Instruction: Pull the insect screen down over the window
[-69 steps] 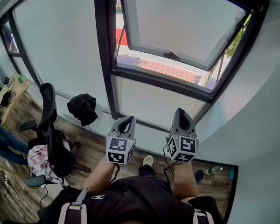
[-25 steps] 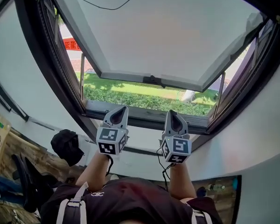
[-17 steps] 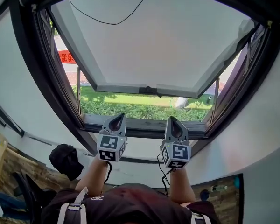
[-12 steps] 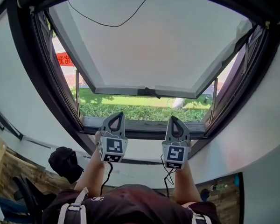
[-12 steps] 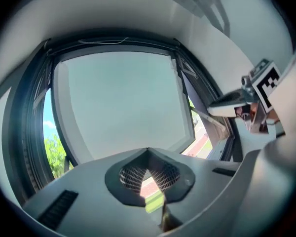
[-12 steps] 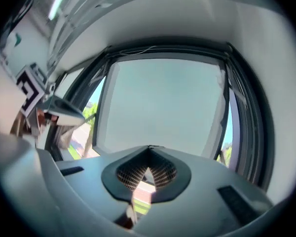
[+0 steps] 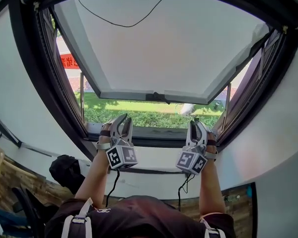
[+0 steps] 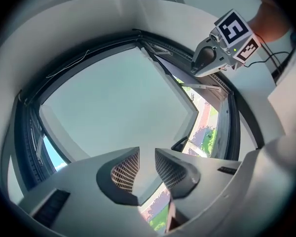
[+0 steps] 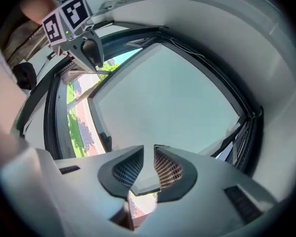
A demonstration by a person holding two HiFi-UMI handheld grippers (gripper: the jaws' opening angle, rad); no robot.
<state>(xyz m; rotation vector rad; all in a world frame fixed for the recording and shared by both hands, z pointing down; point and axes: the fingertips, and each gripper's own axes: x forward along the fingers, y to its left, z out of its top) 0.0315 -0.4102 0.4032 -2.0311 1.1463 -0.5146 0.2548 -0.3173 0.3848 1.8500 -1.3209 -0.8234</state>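
Left claw (image 8: 147, 158) and right claw (image 9: 149, 154), both just opening, empty, before open window (image 7: 169, 48)

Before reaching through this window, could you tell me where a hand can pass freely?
Free: the gap between sill and the sash's bottom rail, either side of its handle. Crowded: the side stays and the cord up top.

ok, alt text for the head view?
Two handheld grippers, the left gripper and right gripper, point side by side at the lower frame of an open, outward-tilted window; their jaws have just been opening, nothing between them. Grass shows outside; the person's forearms fill the bottom.
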